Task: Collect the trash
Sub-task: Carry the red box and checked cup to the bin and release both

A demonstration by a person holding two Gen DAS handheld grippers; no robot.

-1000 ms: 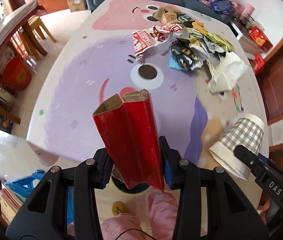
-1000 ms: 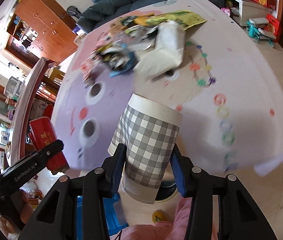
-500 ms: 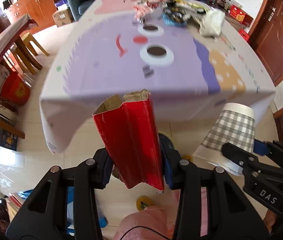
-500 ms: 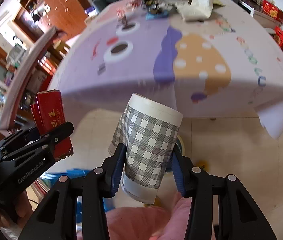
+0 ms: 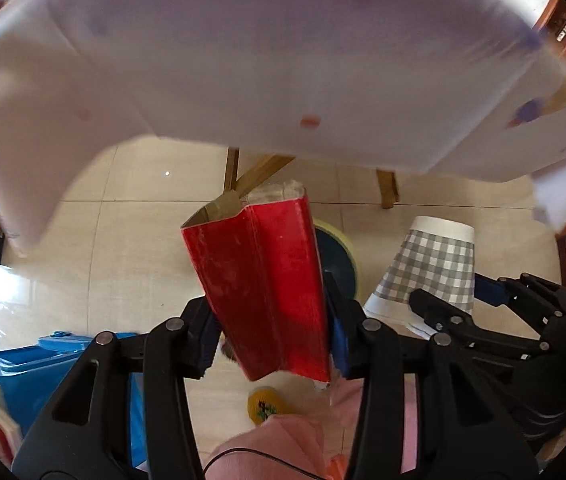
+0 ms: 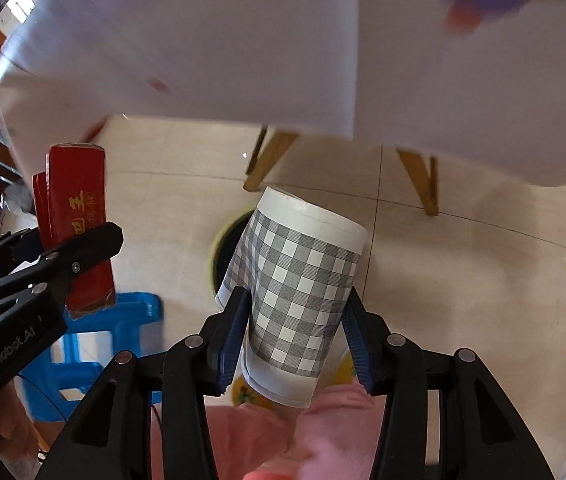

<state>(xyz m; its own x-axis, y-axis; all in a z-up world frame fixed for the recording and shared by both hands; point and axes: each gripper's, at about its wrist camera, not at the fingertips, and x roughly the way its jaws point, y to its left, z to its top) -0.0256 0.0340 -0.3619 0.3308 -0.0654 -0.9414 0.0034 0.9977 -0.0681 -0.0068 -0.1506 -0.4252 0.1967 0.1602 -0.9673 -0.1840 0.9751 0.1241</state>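
**Inspector:** Red carton first. Where is it?

**Operator:** I have the red carton (image 5: pixel 261 288) clamped between the two fingers of the left gripper (image 5: pixel 273 336), upright and leaning a little to the left, its torn brown cardboard mouth at the top. From the right wrist camera I see its narrow side with gold characters (image 6: pixel 77 224), pinched by that same tool.

**Inspector:** And the right side?

**Operator:** I see the right gripper (image 6: pixel 293 332) closed on the checked paper cup (image 6: pixel 295 292). The cup is tilted, its grey-and-white pattern facing the lens, the blue pads (image 6: pixel 235 334) pressing both flanks. In the left view it sits just to the right of the carton (image 5: pixel 429 268), apart from it.

**Inspector:** Surroundings?

**Operator:** Both loads hang over beige floor tile (image 5: pixel 131 248). A hanging tablecloth (image 5: pixel 283 60), blurred, fills the upper field, with wooden table legs (image 6: pixel 269 160) below its hem. A round bin (image 5: pixel 337 260) with a pale rim and dark interior lies on the floor directly behind the carton; I see part of it behind the cup as well. A blue plastic stool (image 6: pixel 123 328) stands to the left. Pink clothing (image 6: pixel 323 432) of the person shows at the bottom edge.
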